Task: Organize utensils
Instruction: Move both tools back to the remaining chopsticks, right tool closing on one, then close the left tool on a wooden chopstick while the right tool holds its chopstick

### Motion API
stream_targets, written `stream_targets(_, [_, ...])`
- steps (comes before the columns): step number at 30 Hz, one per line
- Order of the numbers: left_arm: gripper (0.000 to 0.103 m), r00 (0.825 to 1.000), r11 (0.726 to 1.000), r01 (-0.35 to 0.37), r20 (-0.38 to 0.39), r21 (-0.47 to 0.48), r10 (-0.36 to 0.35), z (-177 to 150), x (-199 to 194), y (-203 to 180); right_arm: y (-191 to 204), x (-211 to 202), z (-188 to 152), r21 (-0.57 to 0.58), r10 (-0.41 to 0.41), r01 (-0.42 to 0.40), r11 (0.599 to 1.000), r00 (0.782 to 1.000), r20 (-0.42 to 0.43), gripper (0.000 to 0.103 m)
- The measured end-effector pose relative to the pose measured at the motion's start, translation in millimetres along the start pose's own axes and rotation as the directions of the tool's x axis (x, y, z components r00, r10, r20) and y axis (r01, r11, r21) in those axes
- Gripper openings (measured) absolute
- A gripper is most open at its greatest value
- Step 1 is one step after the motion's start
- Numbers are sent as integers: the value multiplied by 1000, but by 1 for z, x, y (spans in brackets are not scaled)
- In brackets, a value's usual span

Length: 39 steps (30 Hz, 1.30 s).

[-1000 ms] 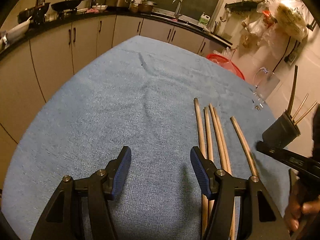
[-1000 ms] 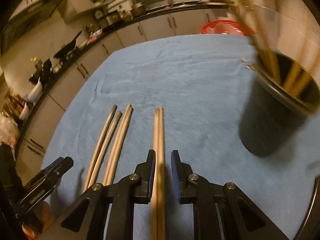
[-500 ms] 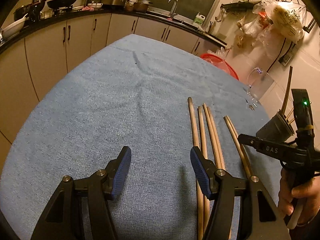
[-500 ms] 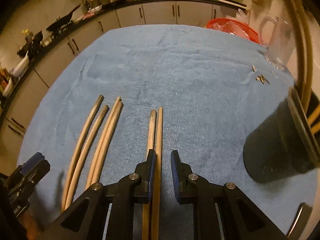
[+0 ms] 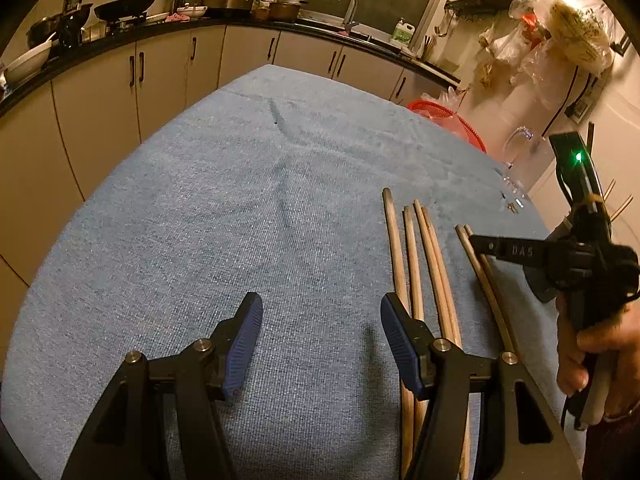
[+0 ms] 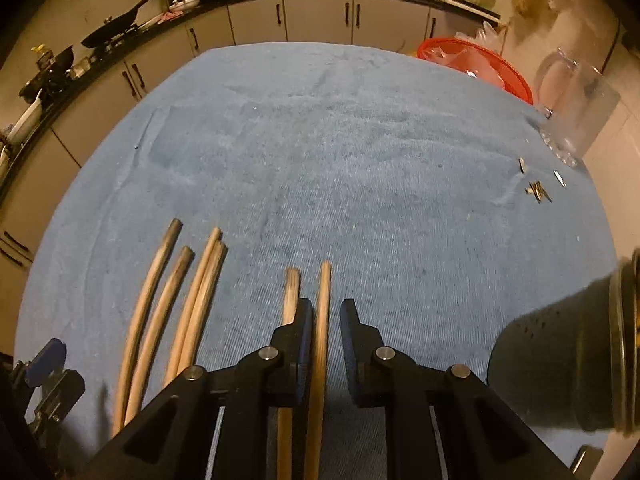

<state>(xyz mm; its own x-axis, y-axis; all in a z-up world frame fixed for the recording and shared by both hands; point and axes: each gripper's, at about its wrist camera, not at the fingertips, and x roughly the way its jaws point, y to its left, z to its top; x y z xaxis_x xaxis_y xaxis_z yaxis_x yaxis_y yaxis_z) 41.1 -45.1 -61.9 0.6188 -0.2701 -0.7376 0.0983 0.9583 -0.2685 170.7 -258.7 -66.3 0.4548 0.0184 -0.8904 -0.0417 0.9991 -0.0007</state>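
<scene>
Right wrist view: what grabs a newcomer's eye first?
The wooden chopsticks lying in a row on the blue cloth, with the right gripper low over the rightmost pair: one stick runs between its narrowly parted jaws, the other passes under the left finger. At the right edge stands a dark holder, and the left gripper hangs open, gripping nothing, beside the row.

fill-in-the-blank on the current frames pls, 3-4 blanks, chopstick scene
1. ____ wooden chopsticks lie on the blue cloth.
2. One chopstick runs between the fingers of the ____ gripper.
3. The left gripper holds ____.
4. The black holder stands to the ____ of the right gripper in its own view.

Missing words: six; right; nothing; right
</scene>
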Motion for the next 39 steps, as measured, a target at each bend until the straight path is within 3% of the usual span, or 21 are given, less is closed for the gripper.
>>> stream_targets(1, [62,1000,1000,-10,0,6,10,0,0,-1,-1,1,1,4,0,0,1000,1000,3,8])
stream_targets(5, [62,999,999,-33,-7,26,33,1,3,-4,-11,1,1,61,53,-55,997,998,23,6])
stream_targets(9, [62,999,998,-48,-9,39,49,1,4,-7,-12,-30,-8,74,68,-77,994,990,121,6])
stream_targets(19, [62,999,999,-1,-41,50,3,9,-6,-5,-30,-117,-39,86,141,-183,979,922,361,6])
stream_targets(22, [62,999,997,10,-46,82,-6,26,-8,-10,-34,-131,-47,97,147,-198,975,911,385,6])
stream_targets(25, [62,995,993,32,-99,110,-21,44,2,-16,-39,-142,-55,114,157,-220,969,901,403,6])
stream_targets(32, [62,989,992,71,-138,100,-57,74,31,-37,-49,-155,-71,130,175,-251,959,889,424,6])
stream_targets(39, [56,982,993,21,-186,114,0,91,68,-60,-56,-153,-73,130,184,-261,957,886,426,6])
